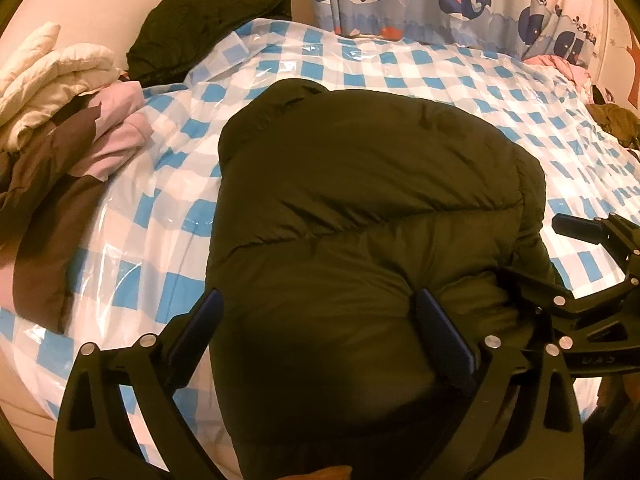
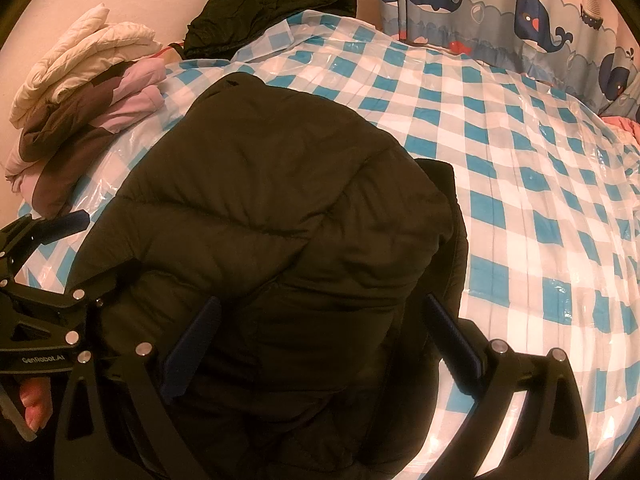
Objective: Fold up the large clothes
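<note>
Lying folded on the checked plastic cover [image 1: 400,80]: dark puffer jacket [image 1: 360,184], the landmark. Left of it, a pile of pale and brown clothes [image 1: 68,112]. Left gripper [image 1: 320,304] and right gripper [image 2: 320,312] both spread wide over its near edge, pads apparently not pressing.

the left gripper [image 1: 320,312] tilts steeply down, its two blue-padded fingers [image 1: 442,334] spread wide, nothing pinched between them. the right gripper [image 2: 320,332] sits close beside it at the same downward slant, fingers [image 2: 194,344] also wide apart. a person's fingertips [image 2: 34,404] show behind the left gripper's handle.
</note>
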